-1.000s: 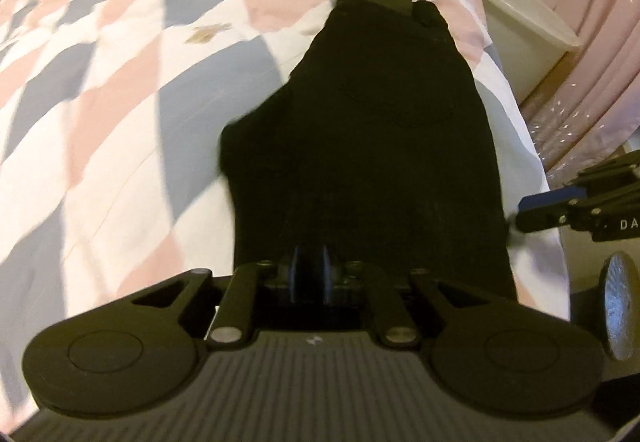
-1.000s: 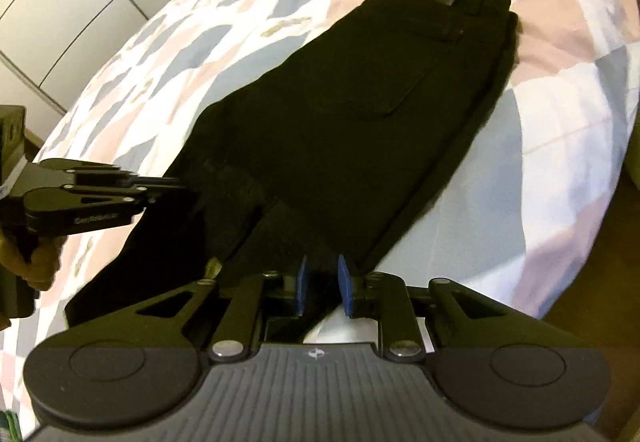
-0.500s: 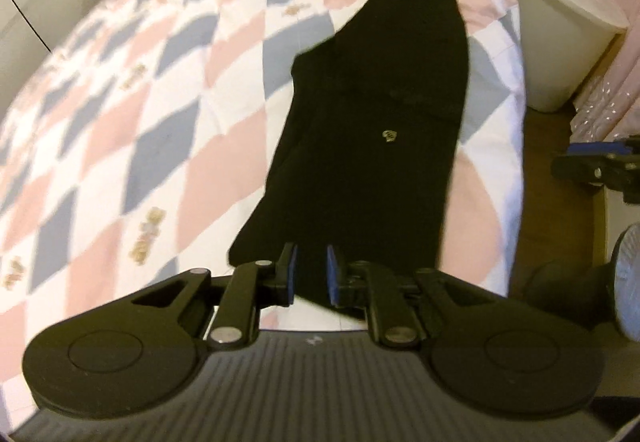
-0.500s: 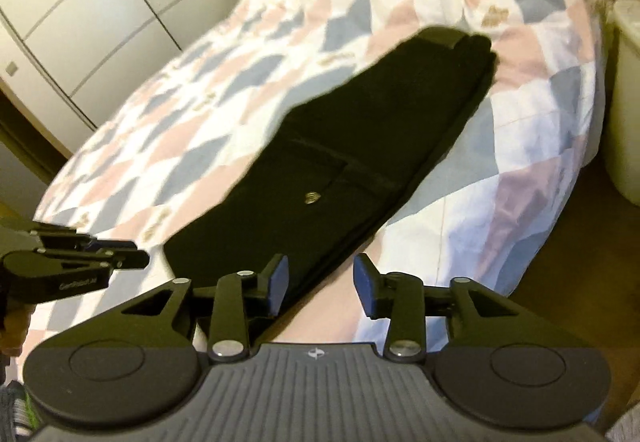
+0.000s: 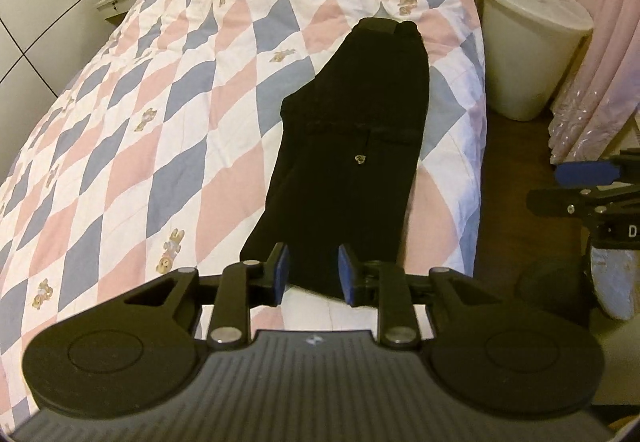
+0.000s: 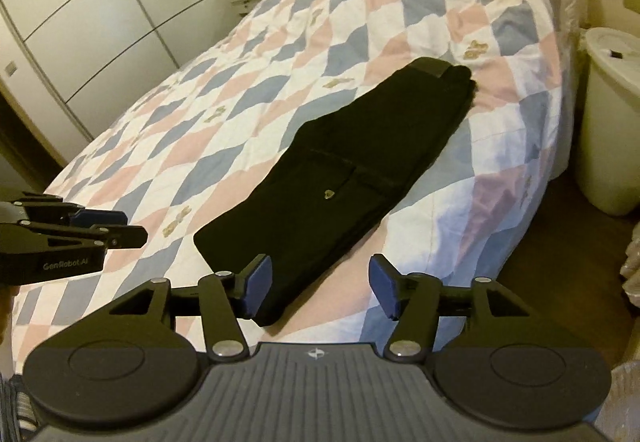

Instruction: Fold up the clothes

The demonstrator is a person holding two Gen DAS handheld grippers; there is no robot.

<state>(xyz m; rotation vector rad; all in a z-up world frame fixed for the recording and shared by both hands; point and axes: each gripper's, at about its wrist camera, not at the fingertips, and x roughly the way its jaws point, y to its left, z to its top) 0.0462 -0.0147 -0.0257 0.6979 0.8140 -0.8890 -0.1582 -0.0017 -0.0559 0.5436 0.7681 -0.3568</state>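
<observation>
- A pair of black trousers [image 5: 356,146] is being seen lying lengthwise on the quilt [image 5: 140,146], folded into one long narrow strip near the bed's right edge; nothing is gripping it.
- A small metal button [image 6: 329,194] is being shown on the trousers' upper face, about midway along.
- The left gripper [image 5: 311,275] is being held above the near end of the trousers, its blue pads parted and nothing being pinched between them.
- The right gripper [image 6: 318,286] is being held over the same near end, its jaws spread wide and empty.
- A white lidded bin [image 5: 532,42] is being seen on the floor just beside the bed, with a pink curtain [image 5: 600,42] next to it.
</observation>
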